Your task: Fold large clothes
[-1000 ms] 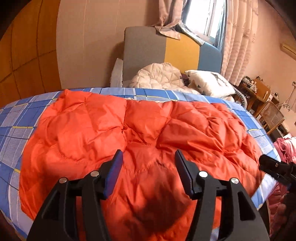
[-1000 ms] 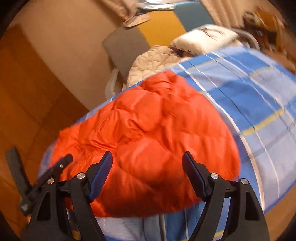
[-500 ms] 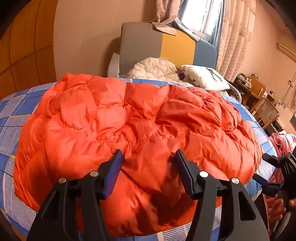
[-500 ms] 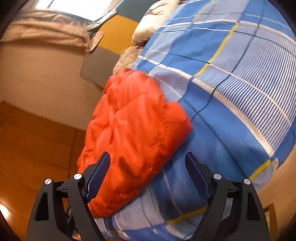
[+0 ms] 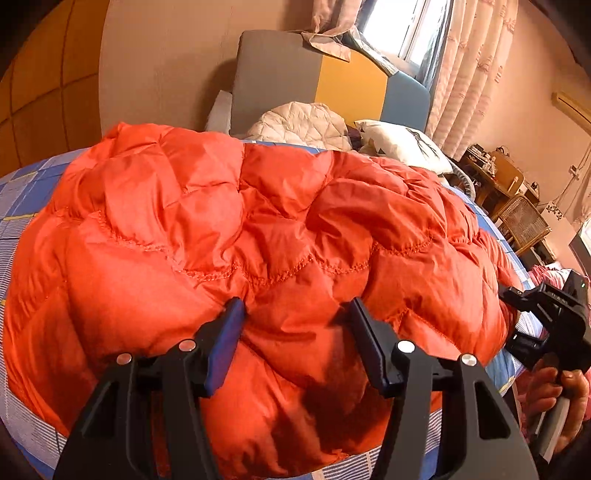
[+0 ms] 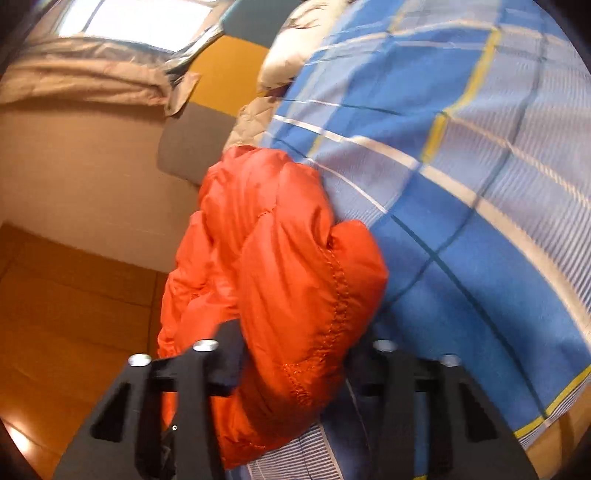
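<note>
Plaid bedsheet (image 6: 480, 236) underlies the orange down jacket (image 5: 258, 229); right gripper (image 6: 295, 354) is closing on its edge, left gripper (image 5: 295, 321) half-open astride a puffy fold: pinch deep.

Warm daylight came from the window (image 5: 413, 33) behind the curtains, blown out to white glare in the right wrist view, and it gave the whole room an orange-tinted cast. A dark shadow lay on the orange jacket (image 5: 258, 229) near the bed's near edge, between the left gripper's fingers (image 5: 225, 339). The left wrist view was sharp; the right wrist view was smeared by motion blur, and both bent strongly toward dark rounded corners.
</note>
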`<state>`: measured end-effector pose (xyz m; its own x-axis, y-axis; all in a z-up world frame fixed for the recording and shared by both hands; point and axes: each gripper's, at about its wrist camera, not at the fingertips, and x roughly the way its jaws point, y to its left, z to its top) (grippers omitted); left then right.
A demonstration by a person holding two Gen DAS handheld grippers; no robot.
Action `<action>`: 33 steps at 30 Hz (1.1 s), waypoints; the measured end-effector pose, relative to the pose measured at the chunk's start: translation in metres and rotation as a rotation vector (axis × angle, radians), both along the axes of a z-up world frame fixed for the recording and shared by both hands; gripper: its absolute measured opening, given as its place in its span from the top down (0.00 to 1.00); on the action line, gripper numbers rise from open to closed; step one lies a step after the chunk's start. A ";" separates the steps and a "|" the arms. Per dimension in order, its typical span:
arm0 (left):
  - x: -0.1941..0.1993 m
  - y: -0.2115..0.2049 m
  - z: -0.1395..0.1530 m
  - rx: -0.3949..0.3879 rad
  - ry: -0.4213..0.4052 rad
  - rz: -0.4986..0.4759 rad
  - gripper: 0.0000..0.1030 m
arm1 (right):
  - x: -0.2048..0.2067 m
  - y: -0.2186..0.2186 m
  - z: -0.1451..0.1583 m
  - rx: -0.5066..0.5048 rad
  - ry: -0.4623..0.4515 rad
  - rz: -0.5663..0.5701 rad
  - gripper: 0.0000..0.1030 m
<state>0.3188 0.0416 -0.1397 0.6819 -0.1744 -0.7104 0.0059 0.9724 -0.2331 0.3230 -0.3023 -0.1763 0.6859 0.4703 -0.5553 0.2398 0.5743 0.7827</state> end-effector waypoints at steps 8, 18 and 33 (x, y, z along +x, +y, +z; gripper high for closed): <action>0.007 -0.021 -0.002 -0.089 0.044 -0.077 0.63 | -0.012 -0.006 0.071 -0.154 -0.181 0.050 0.87; 0.019 -0.057 -0.018 -0.185 0.105 -0.156 0.66 | -0.033 0.028 0.128 -0.387 -0.341 0.174 0.87; 0.001 -0.011 -0.010 -0.299 0.078 -0.124 0.76 | -0.035 0.161 0.161 -0.569 -0.447 0.417 0.88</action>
<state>0.3201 0.0308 -0.1501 0.5884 -0.4608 -0.6644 0.0905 0.8541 -0.5122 0.2884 -0.1414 -0.0157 0.7296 0.4647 -0.5016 -0.3447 0.8835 0.3171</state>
